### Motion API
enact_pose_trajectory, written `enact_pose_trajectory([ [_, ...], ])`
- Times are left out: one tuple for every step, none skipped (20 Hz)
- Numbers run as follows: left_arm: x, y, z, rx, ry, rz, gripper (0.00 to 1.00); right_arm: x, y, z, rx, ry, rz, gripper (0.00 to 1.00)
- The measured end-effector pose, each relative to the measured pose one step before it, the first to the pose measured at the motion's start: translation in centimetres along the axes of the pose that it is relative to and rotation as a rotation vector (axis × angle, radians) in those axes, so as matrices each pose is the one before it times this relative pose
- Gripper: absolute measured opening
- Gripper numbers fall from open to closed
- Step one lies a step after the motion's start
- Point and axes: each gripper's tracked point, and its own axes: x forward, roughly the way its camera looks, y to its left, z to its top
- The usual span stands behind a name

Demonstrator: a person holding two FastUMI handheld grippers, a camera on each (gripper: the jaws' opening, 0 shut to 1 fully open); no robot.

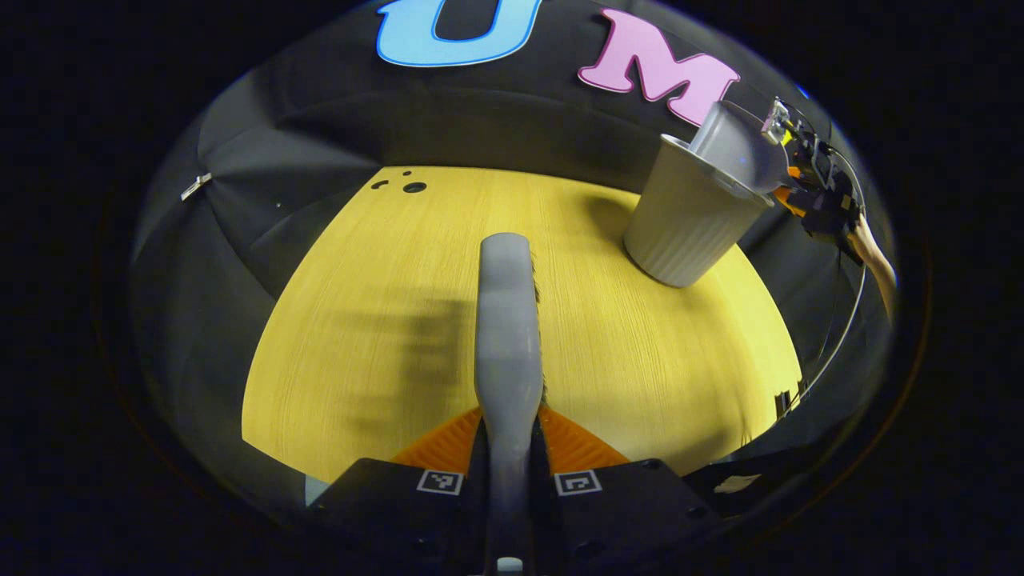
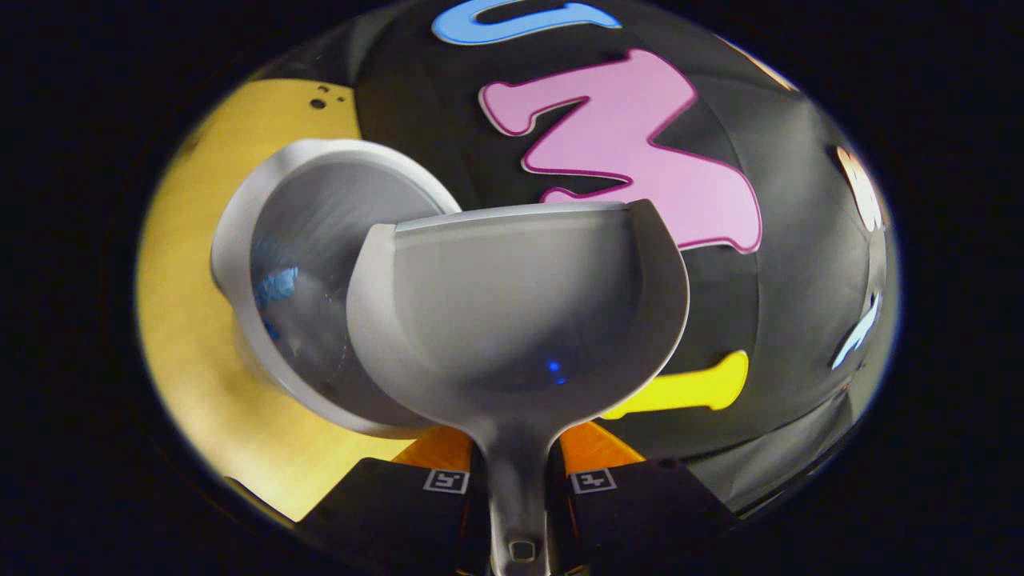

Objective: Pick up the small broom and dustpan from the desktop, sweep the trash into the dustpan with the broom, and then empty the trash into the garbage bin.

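My right gripper (image 2: 518, 480) clamps the grey plastic dustpan's (image 2: 520, 304) handle, its scoop tipped over the ribbed grey garbage bin's (image 2: 264, 240) mouth. My left gripper (image 1: 509, 472) grips the grey small broom (image 1: 507, 320), pointing forward over the yellow wooden bench (image 1: 360, 336), with the bin ahead to its right.

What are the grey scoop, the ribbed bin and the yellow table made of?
The dustpan looks like smooth moulded plastic: one seamless grey piece with a soft sheen. The bin is probably matte plastic too, with even moulded ribs down its wall. The table looks like wood or a wood-print laminate: fine straight grain lines, little gloss. I can't tell which.
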Motion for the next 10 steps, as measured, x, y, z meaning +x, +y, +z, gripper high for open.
enact_pose_trajectory([
  [-0.026, -0.172, 0.307, -0.01413, -0.00859, 0.01214, 0.27, -0.045, -0.708, 0.302, 0.06244, -0.00147, 0.01643, 0.31],
  [-0.180, -0.207, 0.167, -0.01266, -0.00705, 0.01264, 0.31, -0.133, -0.405, 0.255, 0.06141, -0.00226, 0.02618, 0.31],
  [-0.134, -0.126, 0.206, -0.01156, -0.00492, 0.01903, 0.31, -0.164, -0.299, 0.343, 0.06903, -0.00785, 0.03173, 0.31],
  [-0.270, -0.040, 0.286, -0.00962, -0.00902, 0.02143, 0.31, -0.201, -0.204, 0.538, 0.07334, -0.01140, 0.02961, 0.31],
  [-0.249, -0.064, 0.158, -0.00857, -0.00793, 0.01950, 0.27, -0.270, -0.004, 0.481, 0.06961, -0.00734, 0.02959, 0.31],
  [-0.229, -0.024, 0.215, -0.00812, -0.00753, 0.01709, 0.27, -0.326, 0.059, 0.435, 0.05756, -0.00651, 0.03253, 0.31],
  [-0.191, -0.121, 0.060, -0.00812, -0.00019, 0.00829, 0.27, -0.225, -0.026, 0.366, 0.04179, -0.00724, 0.02887, 0.31],
  [-0.247, -0.187, 0.044, -0.00904, 0.00743, -0.00152, 0.27, -0.234, 0.183, 0.266, 0.02649, -0.00174, 0.02002, 0.31],
  [-0.126, -0.190, 0.145, -0.00490, -0.00241, -0.00360, 0.30, -0.135, 0.148, 0.421, 0.02710, -0.00533, 0.01775, 0.31],
  [-0.198, -0.061, 0.255, 0.00367, -0.00609, -0.00429, 0.27, -0.320, 0.145, 0.668, 0.02748, -0.01499, 0.01441, 0.31],
])
